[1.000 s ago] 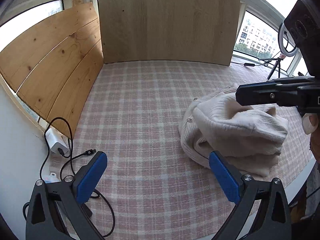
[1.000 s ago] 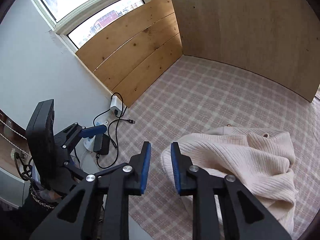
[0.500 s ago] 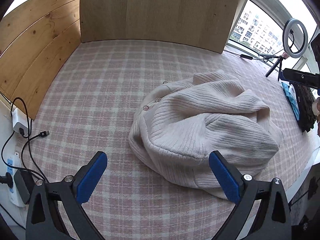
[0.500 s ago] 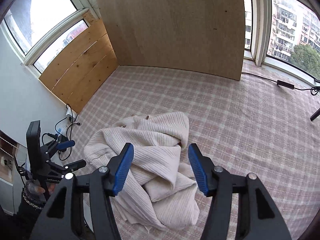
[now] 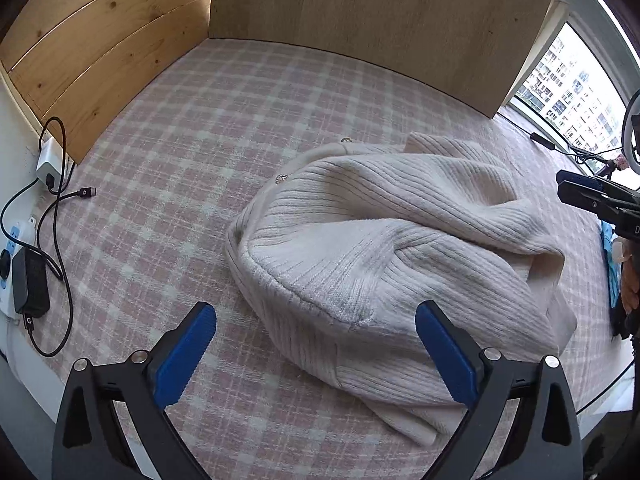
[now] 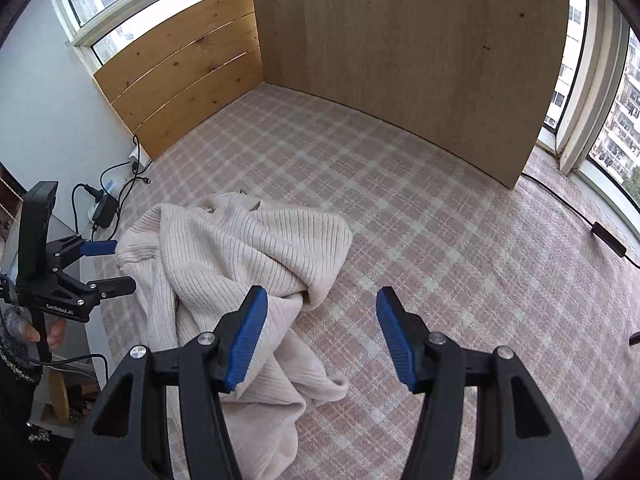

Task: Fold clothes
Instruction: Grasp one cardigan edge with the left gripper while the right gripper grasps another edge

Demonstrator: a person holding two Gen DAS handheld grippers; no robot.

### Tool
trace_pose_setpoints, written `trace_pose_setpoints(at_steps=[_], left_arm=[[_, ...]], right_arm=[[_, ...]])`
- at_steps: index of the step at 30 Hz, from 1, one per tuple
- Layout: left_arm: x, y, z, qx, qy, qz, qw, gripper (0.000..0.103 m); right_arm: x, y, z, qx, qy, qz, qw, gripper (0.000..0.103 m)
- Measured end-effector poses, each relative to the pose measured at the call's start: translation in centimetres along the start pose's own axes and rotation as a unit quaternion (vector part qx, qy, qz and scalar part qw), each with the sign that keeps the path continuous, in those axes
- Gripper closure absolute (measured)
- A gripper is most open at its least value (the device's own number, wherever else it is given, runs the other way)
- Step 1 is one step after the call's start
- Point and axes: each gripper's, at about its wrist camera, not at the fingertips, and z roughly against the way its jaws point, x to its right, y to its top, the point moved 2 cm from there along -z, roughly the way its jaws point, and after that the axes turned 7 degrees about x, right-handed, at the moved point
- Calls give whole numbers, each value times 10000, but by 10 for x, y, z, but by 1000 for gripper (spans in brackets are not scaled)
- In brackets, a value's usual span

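A: While both tools hover with nothing held, where does the crumpled cream ribbed-knit cardigan (image 5: 384,264) lie from each one?

B: On the pink-and-white checked tablecloth (image 5: 192,168). In the left wrist view it fills the centre and right of the frame, straight ahead of the left gripper (image 5: 316,344), whose blue pads are spread wide; its near seam sits between them.

A: And the right gripper (image 6: 320,332)?

B: Jaws also parted, empty. In its view the cardigan (image 6: 240,248) lies centre-left, bunched, its long run going from the upper left down to the bottom centre, one loose end just beside the left pad.

A: So which is nearer?

B: I judge the left, squarely facing the heap
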Motion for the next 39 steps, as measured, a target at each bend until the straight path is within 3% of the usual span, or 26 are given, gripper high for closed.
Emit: trace_pose_setpoints(at_steps=[1, 2, 4, 5, 8, 12, 16, 20, 24, 27, 28, 29, 30, 32, 35, 39], left_arm=[[1, 3, -4, 13, -48, 98, 9999, 19], [0, 5, -8, 13, -124, 214, 9997, 53], [-4, 7, -12, -29, -361, 504, 9981, 91], [-6, 7, -10, -7, -443, 601, 9972, 93], [-12, 1, 15, 264, -468, 639, 9965, 94], [-38, -23, 72, 506, -151, 764, 9957, 94], [-68, -58, 109, 470, 330, 998, 9933, 94], [-78, -82, 107, 270, 515, 1141, 9918, 94], [-73, -86, 96, 254, 488, 1143, 9919, 94], [-74, -87, 88, 240, 429, 1173, 9919, 94], [-75, -87, 85, 241, 407, 1181, 9919, 94], [-77, -87, 84, 261, 385, 1184, 9919, 94], [-78, -86, 85, 292, 365, 1183, 9919, 94], [-80, -80, 87, 387, 307, 1152, 9921, 94], [-73, -57, 107, 680, 270, 821, 9939, 94], [-53, -18, 142, 1146, 275, 206, 9928, 94]], right_arm=[[4, 2, -4, -41, 57, 53, 10000, 47], [8, 3, -7, -79, 100, 116, 9999, 47], [15, 7, -13, -131, 174, 238, 9995, 47], [18, 10, -16, -150, 213, 292, 9992, 47], [24, 18, -23, -174, 445, 388, 9981, 47], [17, 26, -34, -198, 790, 679, 9944, 45], [2, 29, -63, -429, 914, 911, 9907, 42], [-22, 36, -88, -579, 1186, 1292, 9828, 42], [-43, 49, -97, -631, 1830, 1403, 9710, 42], [-55, 51, -109, -725, 1835, 1570, 9677, 42], [-58, 50, -112, -785, 1900, 1555, 9662, 44], [-60, 49, -111, -813, 1895, 1504, 9669, 65], [-62, 47, -110, -840, 1891, 1453, 9675, 93], [-63, 46, -101, -743, 1748, 1397, 9718, 93], [-59, 55, -57, -254, 1535, 1274, 9796, 93], [-48, 81, 38, 532, 1117, 1086, 9864, 94]])
